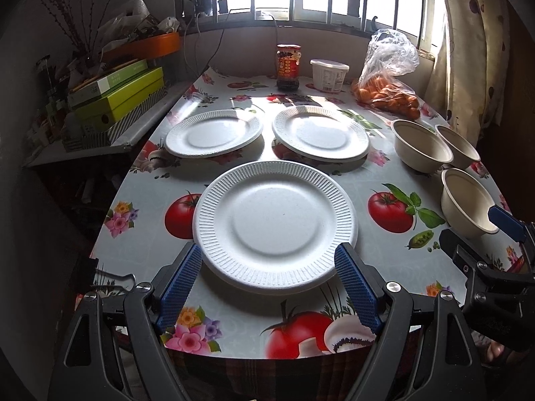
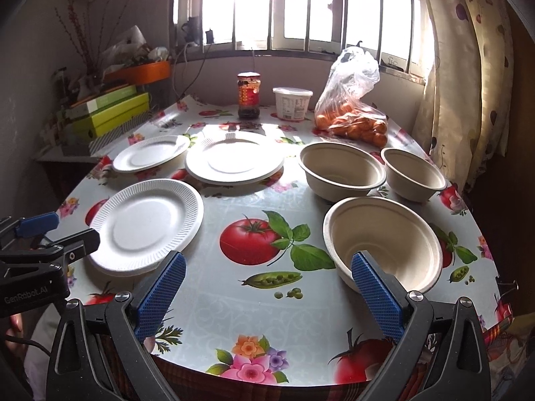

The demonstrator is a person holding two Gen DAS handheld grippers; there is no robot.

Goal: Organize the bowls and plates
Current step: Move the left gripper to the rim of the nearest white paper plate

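My left gripper (image 1: 267,280) fingers are wide open around the near paper plate (image 1: 275,225), holding nothing. My right gripper (image 2: 267,294) is open too. A squeeze could bend the thin plate.

tub label (image 2: 290,105) unreadable, shelf clutter (image 1: 67,113) indistinct

three white plates (image 1: 275,224) – three beige bowls (image 2: 384,244)

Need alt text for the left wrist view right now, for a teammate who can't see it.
The open left gripper flanks the near edge of a white paper plate on a floral tablecloth. Two more plates lie behind; three beige bowls sit right.
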